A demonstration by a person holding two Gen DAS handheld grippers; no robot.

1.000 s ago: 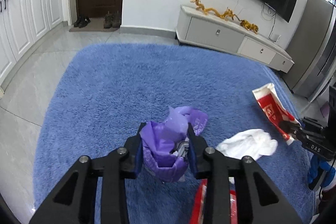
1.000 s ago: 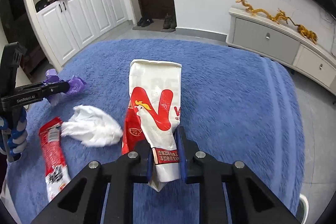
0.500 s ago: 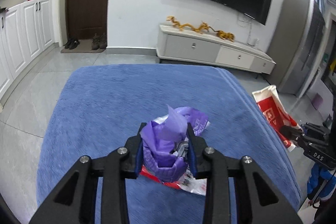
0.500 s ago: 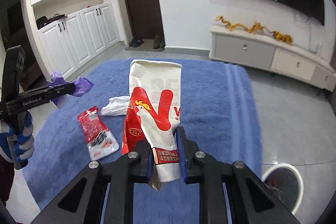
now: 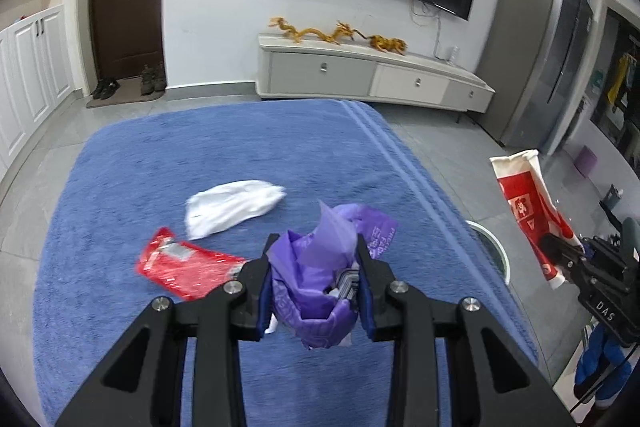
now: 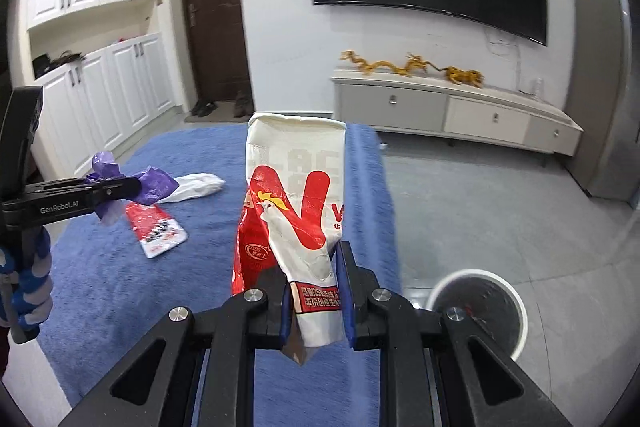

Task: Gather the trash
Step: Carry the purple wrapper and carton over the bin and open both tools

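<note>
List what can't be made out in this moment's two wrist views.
- Trash bin: right wrist view shows a dark inside, contents unreadable; left wrist view shows only a rim sliver past the blue rug.
- Red wrapper: print blurred, partly behind the left gripper.
- Purple wrapper: crumpled, text illegible.
- White paper bag: lower end hidden between right gripper fingers.

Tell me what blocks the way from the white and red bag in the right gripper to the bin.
Nothing visible does. The right gripper holds the white and red bag above the blue rug's edge; the white bin stands open on bare floor beside it.
</note>
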